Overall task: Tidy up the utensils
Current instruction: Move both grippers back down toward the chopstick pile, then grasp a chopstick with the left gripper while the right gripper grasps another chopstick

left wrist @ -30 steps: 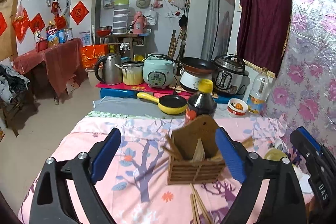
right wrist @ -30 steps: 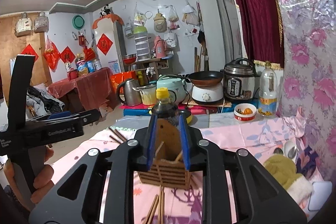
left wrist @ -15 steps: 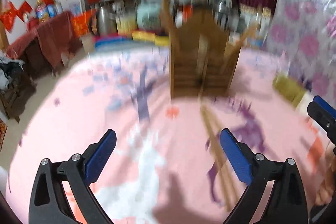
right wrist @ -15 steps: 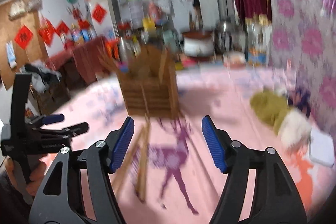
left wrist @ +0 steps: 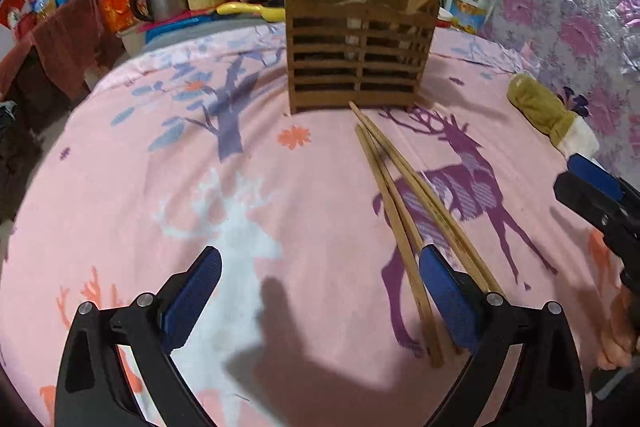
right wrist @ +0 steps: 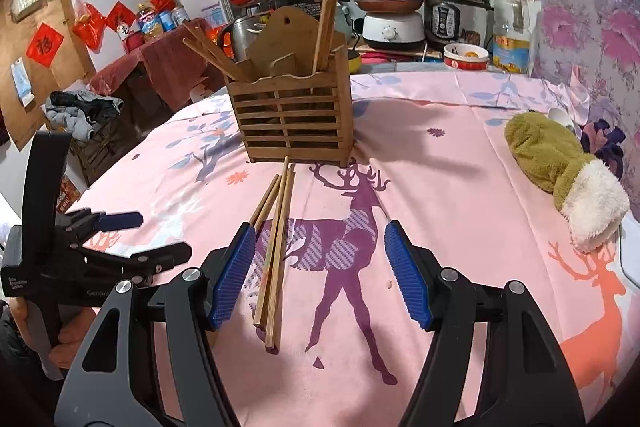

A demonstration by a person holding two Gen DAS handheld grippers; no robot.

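Several loose wooden chopsticks (left wrist: 400, 195) lie in a bundle on the pink deer-print cloth, pointing at a slatted wooden utensil holder (left wrist: 356, 55) that has more chopsticks standing in it. My left gripper (left wrist: 320, 255) hangs low over the cloth, open wide and empty. Its right finger sits over the near ends of the bundle. In the right wrist view the same chopsticks (right wrist: 280, 211) lie just inside the left pad of my right gripper (right wrist: 320, 227), which is open and holds nothing. The holder (right wrist: 292, 123) stands beyond them. The left gripper (right wrist: 148, 237) shows at the left, held by a hand.
A green plush mitten with a white cuff (right wrist: 560, 163) lies on the cloth at the right. Beyond the table's far edge stand a pressure cooker (right wrist: 456, 15), an oil bottle (right wrist: 510, 27) and a small bowl (right wrist: 466, 57). The table's curved left edge drops to the floor.
Both grippers have sunk toward the cloth and tipped downward, so the holder has moved up in view. The right gripper's jaws went from nearly shut to open.
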